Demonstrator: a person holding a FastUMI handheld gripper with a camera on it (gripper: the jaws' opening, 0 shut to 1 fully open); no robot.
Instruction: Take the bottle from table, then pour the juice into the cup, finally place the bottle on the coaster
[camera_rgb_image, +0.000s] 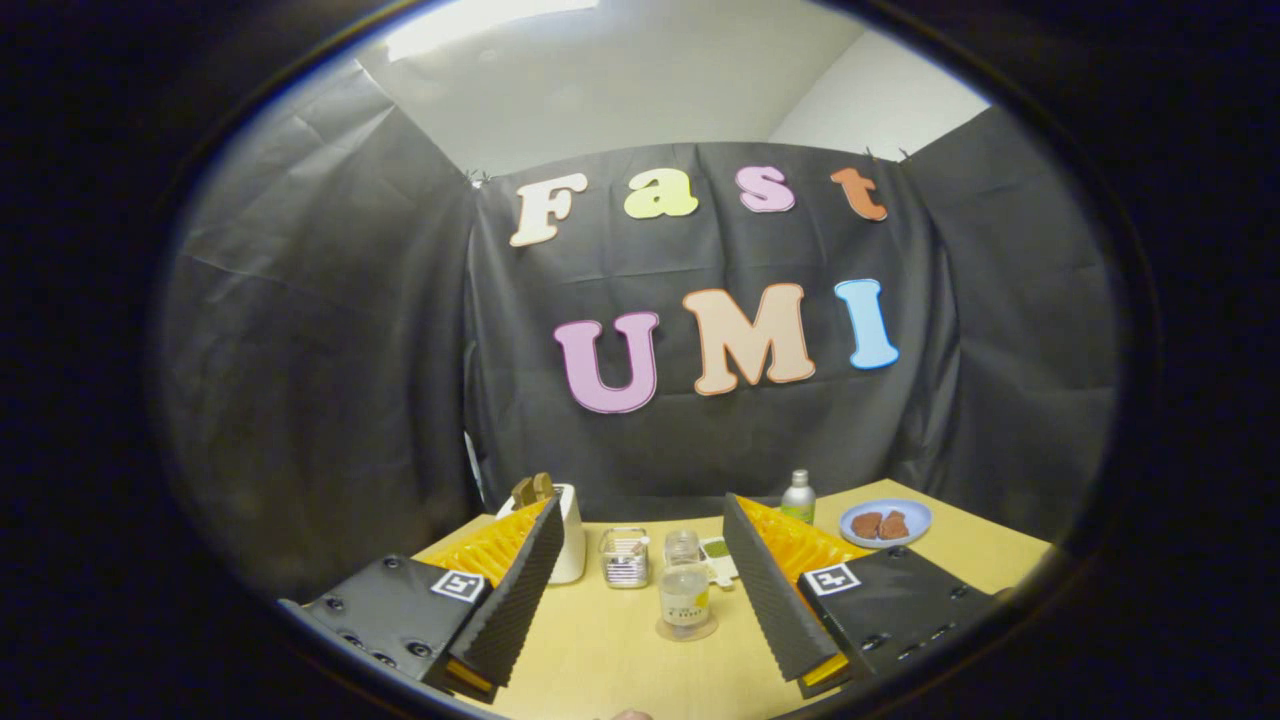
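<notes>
My gripper (640, 610) hangs over the near edge of the pale wooden counter (600, 660), fingers spread wide with nothing between them. Just ahead, between the fingers, a clear plastic bottle (685, 597) stands upright on a round, see-through coaster (687, 630). A ribbed glass cup (625, 556) sits beyond it. A blue plate (886, 521) lies toward the far right corner.

The one camera rides on the gripper (640, 640) and looks level along its two wide-apart fingers across the table (600, 660) toward the booth's back wall. Between and just beyond the fingers stands the bottle (685, 597), fairly near; the wall lies well beyond.
</notes>
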